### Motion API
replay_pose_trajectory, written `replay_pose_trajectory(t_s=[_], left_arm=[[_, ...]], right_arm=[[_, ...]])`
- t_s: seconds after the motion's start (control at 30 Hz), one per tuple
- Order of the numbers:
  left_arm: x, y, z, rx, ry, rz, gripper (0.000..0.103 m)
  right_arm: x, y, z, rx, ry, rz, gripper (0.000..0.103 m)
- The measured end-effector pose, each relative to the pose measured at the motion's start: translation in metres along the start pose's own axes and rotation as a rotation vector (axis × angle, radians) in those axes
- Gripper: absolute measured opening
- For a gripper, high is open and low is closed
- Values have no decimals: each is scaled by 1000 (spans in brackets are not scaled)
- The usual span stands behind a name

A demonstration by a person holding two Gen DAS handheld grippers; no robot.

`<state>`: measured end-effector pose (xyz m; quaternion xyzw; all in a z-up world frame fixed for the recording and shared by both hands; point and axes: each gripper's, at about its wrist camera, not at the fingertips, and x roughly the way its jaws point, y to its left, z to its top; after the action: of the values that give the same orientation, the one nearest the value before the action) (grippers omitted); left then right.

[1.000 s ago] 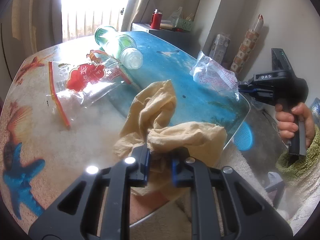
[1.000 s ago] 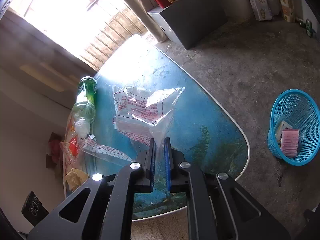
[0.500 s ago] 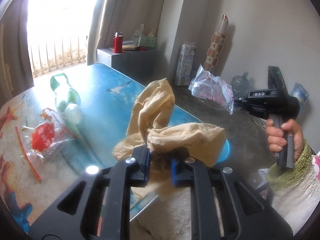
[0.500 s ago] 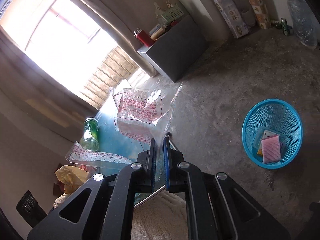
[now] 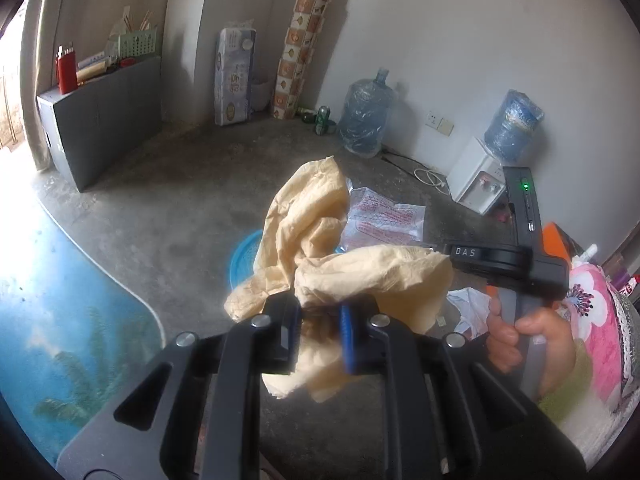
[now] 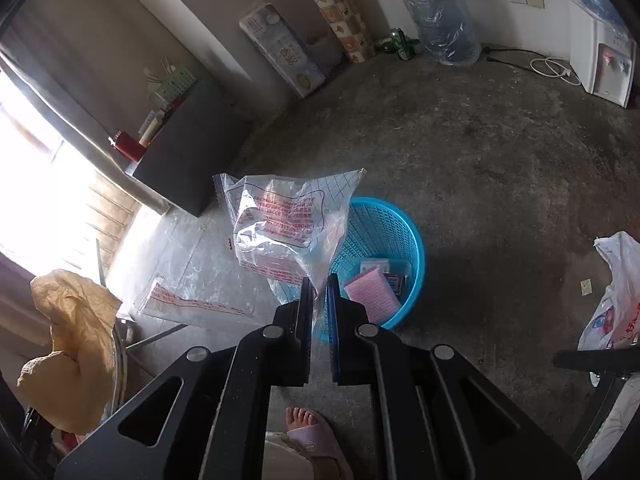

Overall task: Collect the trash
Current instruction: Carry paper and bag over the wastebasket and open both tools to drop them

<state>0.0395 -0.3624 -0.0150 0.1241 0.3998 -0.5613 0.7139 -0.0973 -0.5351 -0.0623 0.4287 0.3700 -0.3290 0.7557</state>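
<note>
Both grippers have swung away from the surface since a second ago, and now they hang over the floor by the blue basket (image 6: 390,248). Up in the air, the yellow paper (image 5: 320,256) is squeezed tight in the left gripper (image 5: 318,328), all crumpled and sticking up past the fingers. It shows in the right camera too, at the far left edge. The right gripper (image 6: 319,308) is pinched shut on a clear plastic bag (image 6: 284,224) with red print. That bag hangs in the air in front of the basket and covers part of its rim. Inside the basket lie a pink sponge (image 6: 372,300) and a small packet or two. The basket stands on the gray floor (image 6: 500,168). Only the blue edge of the surface (image 5: 72,308) shows at the left of the left camera. A hand (image 5: 528,344) holds the handle of the right gripper. Farther back, a big water bottle (image 6: 440,16) stands by the wall, and a white water cooler (image 5: 478,184) stands near it. A gray cabinet (image 5: 104,116) sits by the window. A white shopping bag (image 6: 616,292) lies on the floor at the right.
</note>
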Motion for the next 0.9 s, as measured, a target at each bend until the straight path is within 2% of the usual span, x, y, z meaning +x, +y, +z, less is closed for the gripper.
replay_pose_trajectory(t_s=[0.23,0.47,0.6,0.67,0.7,0.73,0.77,0.9], left_arm=[[149,21,-9,-120,272,5,15],[258,53,-18,-162,421,96,15],[307,73,-23,-150,463,149,16],[319,80,-28,-150,453,156,17],[324,84,-30,-148,434,159,21],[328,87,-32,-149,414,162,30],[331,90,-37,-151,409,170,40],[337,101,-50,-170,424,154,51]], right_arm=[[77,-27,-2,8,105,-110,7],[156,-40,11,-11,183,-199,8],[185,-36,19,-54,186,-260,8],[196,-34,23,-74,184,-281,11],[203,-32,24,-85,188,-280,14],[209,-30,24,-100,193,-279,15],[216,-29,24,-115,204,-283,22],[233,-28,22,-154,231,-314,36]])
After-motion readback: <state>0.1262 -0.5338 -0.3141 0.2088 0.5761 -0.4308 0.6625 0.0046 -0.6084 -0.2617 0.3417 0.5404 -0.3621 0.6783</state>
